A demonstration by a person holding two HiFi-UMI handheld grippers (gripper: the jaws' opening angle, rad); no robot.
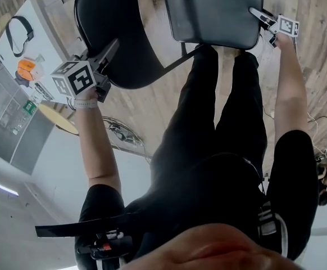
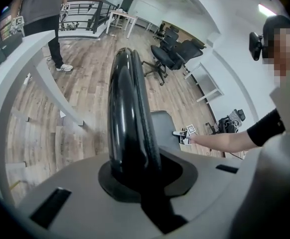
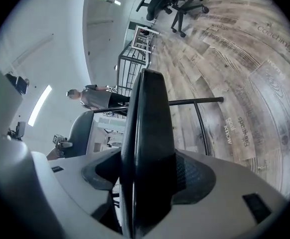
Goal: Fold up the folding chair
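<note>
The black folding chair stands open in front of me. Its backrest (image 1: 113,16) is at the upper left of the head view and its padded seat (image 1: 217,10) at the top middle. My left gripper (image 1: 108,52) is shut on the backrest's rim, which runs straight up out of the jaws (image 2: 135,173) in the left gripper view. My right gripper (image 1: 263,18) is at the seat's right corner. The seat's edge (image 3: 147,133) lies between its open jaws, and I cannot see the pads pressing on it. A thin frame tube (image 3: 195,101) crosses behind.
My own legs (image 1: 208,106) stand close against the seat. A white table (image 1: 23,44) with small items is to the left, and cables (image 1: 121,131) lie on the wooden floor. Office chairs (image 2: 172,54) and a standing person (image 2: 48,14) are farther off.
</note>
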